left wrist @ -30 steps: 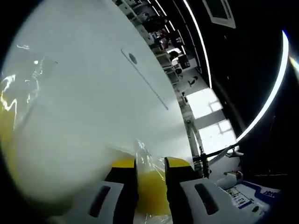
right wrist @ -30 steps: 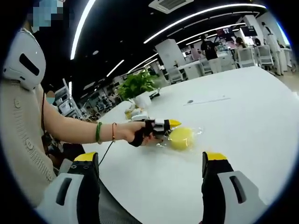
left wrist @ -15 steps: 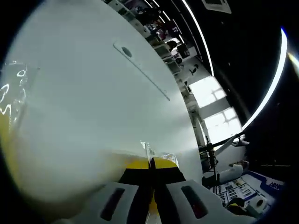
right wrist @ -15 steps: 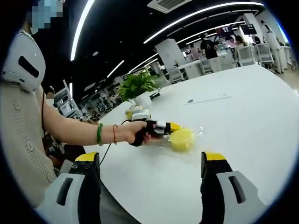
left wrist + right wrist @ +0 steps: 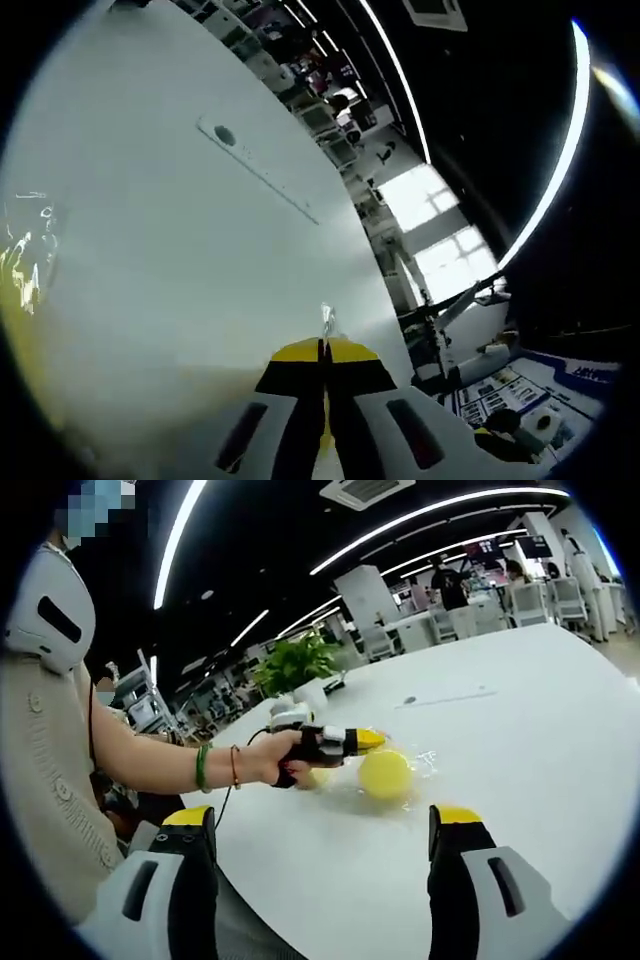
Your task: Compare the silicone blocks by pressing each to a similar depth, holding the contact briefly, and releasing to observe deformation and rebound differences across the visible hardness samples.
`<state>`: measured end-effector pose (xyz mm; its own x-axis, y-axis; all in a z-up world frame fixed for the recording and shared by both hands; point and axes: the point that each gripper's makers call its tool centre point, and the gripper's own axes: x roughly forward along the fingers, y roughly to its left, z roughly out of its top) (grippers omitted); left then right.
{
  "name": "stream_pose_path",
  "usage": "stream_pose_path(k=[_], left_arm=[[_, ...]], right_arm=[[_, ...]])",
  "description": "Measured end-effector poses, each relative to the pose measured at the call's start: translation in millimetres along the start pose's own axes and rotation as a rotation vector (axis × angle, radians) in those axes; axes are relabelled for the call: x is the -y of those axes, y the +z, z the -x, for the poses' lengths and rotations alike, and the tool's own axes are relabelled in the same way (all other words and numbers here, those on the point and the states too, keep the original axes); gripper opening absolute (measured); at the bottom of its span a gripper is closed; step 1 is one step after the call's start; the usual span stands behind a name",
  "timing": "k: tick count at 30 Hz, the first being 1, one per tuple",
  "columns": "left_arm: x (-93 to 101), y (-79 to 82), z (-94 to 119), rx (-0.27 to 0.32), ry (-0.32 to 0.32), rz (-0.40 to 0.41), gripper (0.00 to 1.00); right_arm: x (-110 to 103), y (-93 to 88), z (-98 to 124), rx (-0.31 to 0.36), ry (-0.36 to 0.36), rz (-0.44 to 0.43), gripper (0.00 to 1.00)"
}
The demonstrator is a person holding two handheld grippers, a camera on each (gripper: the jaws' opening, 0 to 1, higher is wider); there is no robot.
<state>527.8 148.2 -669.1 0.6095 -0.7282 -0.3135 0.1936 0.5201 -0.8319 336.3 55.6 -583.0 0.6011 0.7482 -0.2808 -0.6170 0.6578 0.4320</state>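
A person's hand [image 5: 285, 763] holds the left gripper [image 5: 368, 741] over a white table [image 5: 520, 730], its yellow-tipped jaws pressed together with a sliver of clear plastic wrap [image 5: 327, 322] poking out at 12 o'clock above the tips. A round yellow silicone block [image 5: 384, 774] in crinkled clear wrap lies on the table just beside that gripper, at its 4 o'clock. The right gripper [image 5: 325, 825] hangs near the table edge with jaws spread wide and nothing between them, the block at 12 o'clock.

The left gripper view skims low and close along the white bench [image 5: 180, 250]; the right gripper view faces that same bench [image 5: 520, 730] from farther back.
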Motion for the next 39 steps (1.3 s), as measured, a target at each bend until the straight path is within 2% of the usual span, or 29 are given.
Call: stream_pose_path(k=[6, 11, 17, 22, 28, 32, 36, 37, 39], left_arm=[[26.3, 7.7, 18.8, 0.024, -0.04, -0.074, 0.0], [47.0, 10.4, 36.8, 0.038, -0.083, -0.055, 0.0], [57.8, 12.8, 56.4, 0.057, -0.092, -0.077, 0.0], [66.0, 13.7, 77.2, 0.058, -0.098, -0.105, 0.0], [78.1, 15.6, 103.6, 0.064, -0.115, -0.129, 0.0], [87.5, 17.6, 116.5, 0.063, -0.134, -0.154, 0.0], [100.8, 21.1, 131.2, 0.065, -0.157, -0.181, 0.0], [106.3, 22.1, 136.1, 0.061, -0.17, -0.195, 0.0], [113.8, 23.9, 143.9, 0.058, -0.179, -0.226, 0.0]], right_arm=[[-9.4, 6.4, 2.4, 0.019, 0.013, 0.034, 0.81], [-18.7, 12.3, 5.4, 0.033, 0.023, 0.055, 0.81], [-29.6, 13.5, 8.5, 0.029, 0.033, 0.087, 0.81], [-38.2, 21.2, 9.6, 0.039, 0.042, 0.121, 0.81], [-46.9, 29.7, 6.0, 0.014, 0.057, 0.217, 0.81], [-54.5, 49.3, -1.4, 0.047, 0.072, 0.351, 0.77], [-60.8, 55.3, -11.7, -0.013, 0.099, 0.348, 0.81], [-63.5, 60.3, -17.0, -0.02, 0.11, 0.398, 0.82], [-66.1, 63.2, -22.1, -0.042, 0.119, 0.419, 0.82]])
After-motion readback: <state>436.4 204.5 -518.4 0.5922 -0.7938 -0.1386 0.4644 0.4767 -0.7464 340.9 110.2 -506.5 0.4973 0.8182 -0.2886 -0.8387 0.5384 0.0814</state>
